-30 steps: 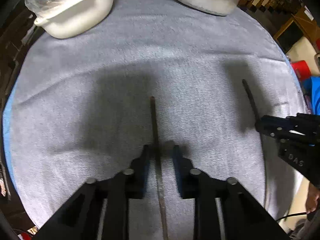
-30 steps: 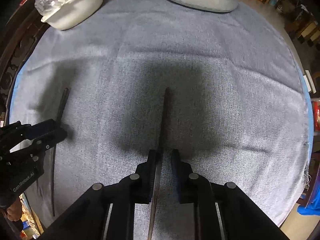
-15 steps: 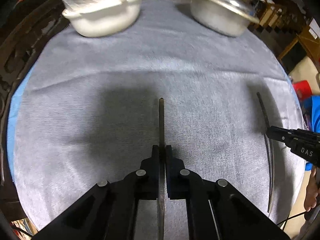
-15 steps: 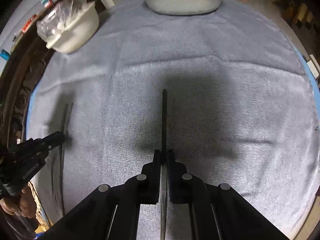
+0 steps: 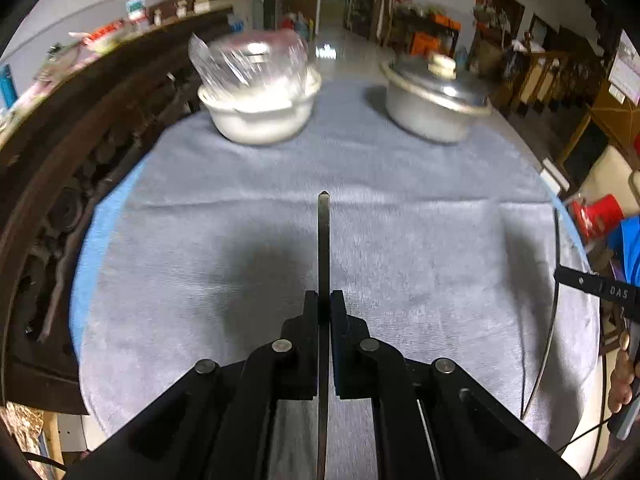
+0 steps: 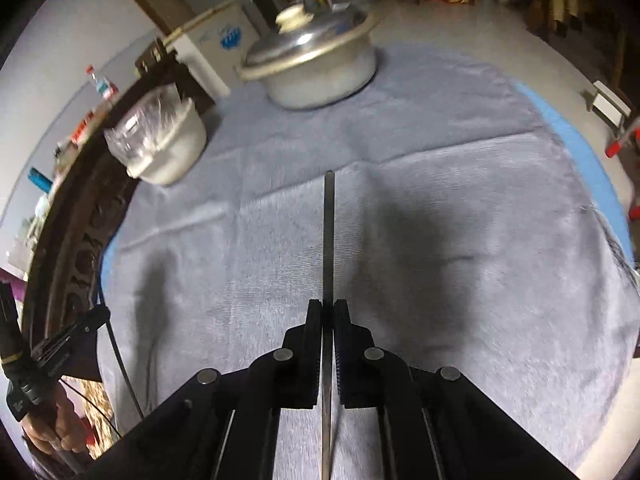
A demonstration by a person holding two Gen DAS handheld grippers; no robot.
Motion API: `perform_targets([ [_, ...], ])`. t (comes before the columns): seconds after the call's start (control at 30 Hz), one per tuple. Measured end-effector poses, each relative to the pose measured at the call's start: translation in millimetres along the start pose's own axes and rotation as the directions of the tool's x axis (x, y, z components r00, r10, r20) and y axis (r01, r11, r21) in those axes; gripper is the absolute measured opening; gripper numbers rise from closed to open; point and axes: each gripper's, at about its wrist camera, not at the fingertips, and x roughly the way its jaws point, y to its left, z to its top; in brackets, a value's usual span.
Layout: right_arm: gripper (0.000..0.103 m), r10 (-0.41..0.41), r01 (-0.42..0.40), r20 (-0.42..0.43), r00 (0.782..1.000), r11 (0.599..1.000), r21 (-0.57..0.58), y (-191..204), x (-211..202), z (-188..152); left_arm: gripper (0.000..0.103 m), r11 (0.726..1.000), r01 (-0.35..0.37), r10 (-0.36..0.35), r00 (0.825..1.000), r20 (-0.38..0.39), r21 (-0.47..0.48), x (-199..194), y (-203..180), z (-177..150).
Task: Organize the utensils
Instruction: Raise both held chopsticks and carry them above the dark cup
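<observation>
In the left wrist view my left gripper (image 5: 324,300) is shut on a thin dark chopstick (image 5: 324,240), which sticks out forward above the grey cloth (image 5: 180,248). At that view's right edge my right gripper (image 5: 560,274) holds a second chopstick (image 5: 554,320) off the cloth. The right wrist view has my right gripper (image 6: 328,308) shut on its chopstick (image 6: 329,232), pointing toward the pot. At its left edge are my left gripper (image 6: 102,316), the other chopstick (image 6: 116,352) and a hand (image 6: 60,428).
A white bowl covered in plastic wrap (image 5: 260,116) and a lidded metal pot (image 5: 436,100) stand at the far side of the cloth. Dark carved wooden furniture (image 5: 60,208) runs along the left. A red object (image 5: 598,216) sits beyond the right edge.
Both grippers closed on their chopsticks and raised them off the cloth. Both views tipped upward, so the bowl, the pot and the room behind came into view.
</observation>
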Motion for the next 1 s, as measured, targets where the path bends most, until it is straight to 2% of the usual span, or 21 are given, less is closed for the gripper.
perform_targets([
  [0.27, 0.006, 0.002, -0.005, 0.110, 0.994, 1.000, 0.022, -2.2, -47.4, -34.1, 0.005, 0.999, -0.042, 0.044, 0.992, 0.122, -0.015, -50.9, 1.4, -22.5],
  [0.67, 0.006, 0.010, -0.007, 0.204, 0.979, 1.000, -0.012, 24.1, -94.3, -76.0, 0.005, 0.998, -0.049, 0.058, 0.972, 0.228, -0.048, -113.7, 13.4, -48.9],
  [0.87, 0.006, 0.014, -0.008, 0.255, 0.967, 1.000, -0.022, 33.2, -119.0, -96.3, 0.005, 0.997, -0.012, 0.031, 0.965, 0.261, -0.076, -137.6, 20.1, -62.7],
  [1.0, 0.006, 0.006, 0.006, 0.317, 0.948, 0.999, -0.036, 41.9, -141.4, -114.5, 0.005, 0.996, 0.000, 0.025, 0.956, 0.292, -0.085, -154.0, 20.2, -73.7],
])
